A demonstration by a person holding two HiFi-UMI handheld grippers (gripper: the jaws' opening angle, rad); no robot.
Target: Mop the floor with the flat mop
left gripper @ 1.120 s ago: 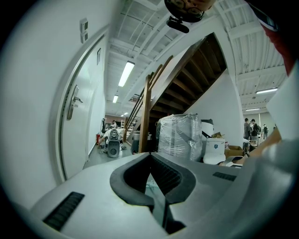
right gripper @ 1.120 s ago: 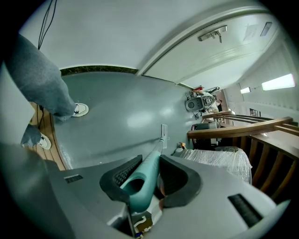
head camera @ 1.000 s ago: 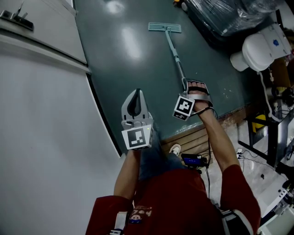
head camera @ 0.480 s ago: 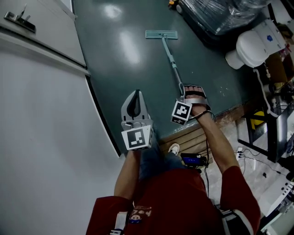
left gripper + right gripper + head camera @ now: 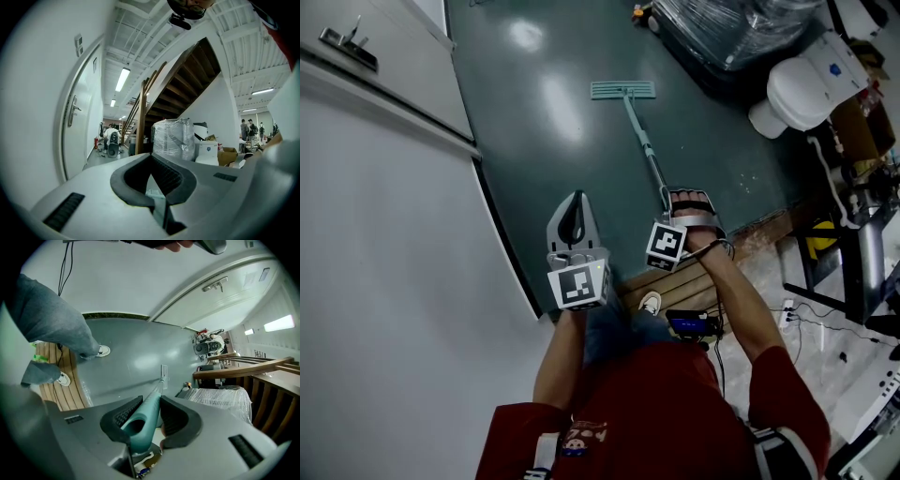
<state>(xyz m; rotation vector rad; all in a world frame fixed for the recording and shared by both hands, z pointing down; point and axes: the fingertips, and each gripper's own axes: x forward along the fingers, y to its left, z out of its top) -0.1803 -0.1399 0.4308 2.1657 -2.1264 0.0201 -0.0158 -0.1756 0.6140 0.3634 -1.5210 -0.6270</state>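
Where right gripper (image 5: 151, 401) clamps — smooth, tubular mop (image 5: 639, 131).

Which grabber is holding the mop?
The right gripper: its jaws are clamped on the teal mop handle. The left gripper is shut, holding nothing.

No legible text, label, brand, number or sign anywhere in view.

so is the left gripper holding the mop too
No, the left gripper has its jaws together on nothing; only the right gripper clamps the mop handle.
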